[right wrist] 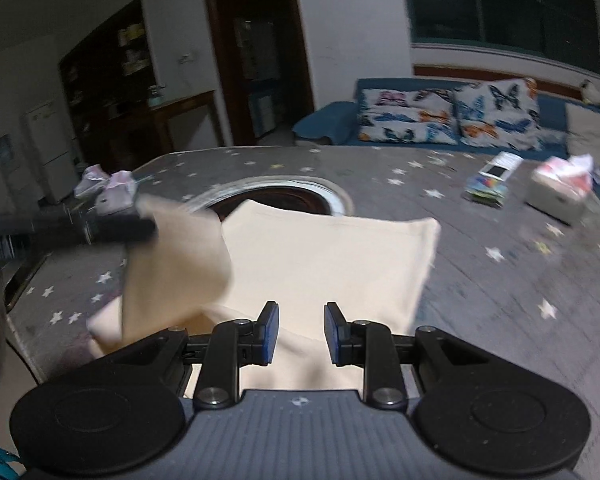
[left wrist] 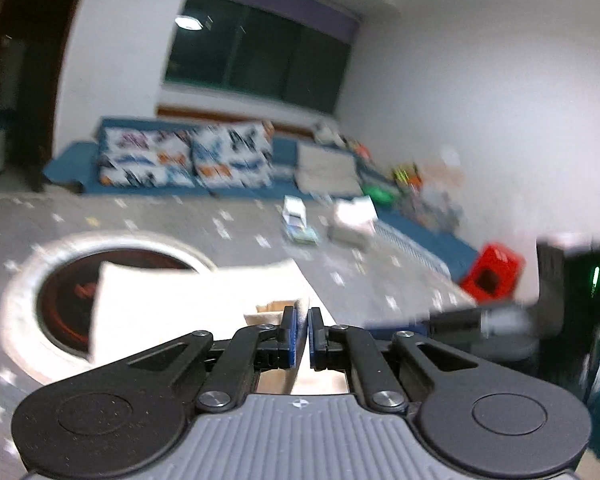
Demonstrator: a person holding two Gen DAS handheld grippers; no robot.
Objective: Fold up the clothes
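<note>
A cream garment (right wrist: 320,256) lies on the grey star-patterned table (right wrist: 480,280), partly over a round hole. My left gripper (left wrist: 302,334) is shut on an edge of the garment (left wrist: 204,300) and lifts it; in the right wrist view it shows at the left (right wrist: 140,226) with a flap of cloth hanging from it. My right gripper (right wrist: 301,334) is open and empty, just above the near part of the garment. It also shows blurred at the right of the left wrist view (left wrist: 480,320).
A round white-rimmed hole (right wrist: 332,200) is in the table. A small printed box (right wrist: 488,184) and a tissue box (right wrist: 560,192) sit at the far right. A blue sofa with butterfly cushions (right wrist: 448,116) stands behind. A red box (left wrist: 492,276) sits right of the table.
</note>
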